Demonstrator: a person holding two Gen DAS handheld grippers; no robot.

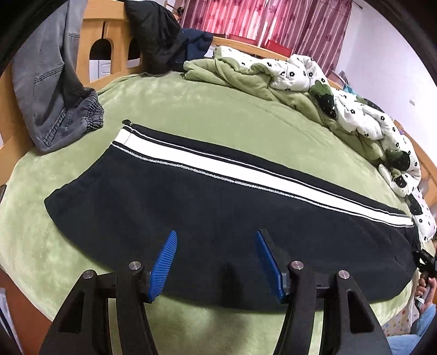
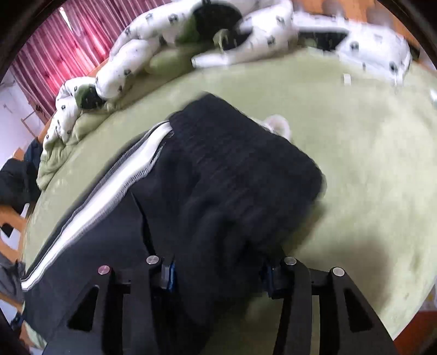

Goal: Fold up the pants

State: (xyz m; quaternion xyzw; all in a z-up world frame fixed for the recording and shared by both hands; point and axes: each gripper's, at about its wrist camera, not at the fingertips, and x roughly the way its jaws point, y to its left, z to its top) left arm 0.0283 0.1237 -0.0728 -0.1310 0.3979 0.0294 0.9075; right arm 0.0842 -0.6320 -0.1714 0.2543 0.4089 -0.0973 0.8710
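Observation:
Black pants (image 1: 207,218) with a white side stripe (image 1: 245,177) lie flat, folded leg on leg, across the green bed. My left gripper (image 1: 215,234) hovers open over their near edge, blue pads (image 1: 164,265) apart and empty. In the right wrist view the waist end of the pants (image 2: 232,177) is bunched up between the fingers of my right gripper (image 2: 218,273). The fabric covers the blue pads (image 2: 171,275), and the frame is blurred, so its hold is unclear. The right gripper shows faintly at the left wrist view's right edge (image 1: 424,262).
A green blanket (image 1: 191,109) covers the bed. A rumpled white and green quilt (image 1: 327,90) lies along the far side. Grey jeans (image 1: 54,90) and dark clothes (image 1: 161,35) hang over the wooden bed frame (image 1: 90,38). Red curtains (image 1: 259,19) hang behind.

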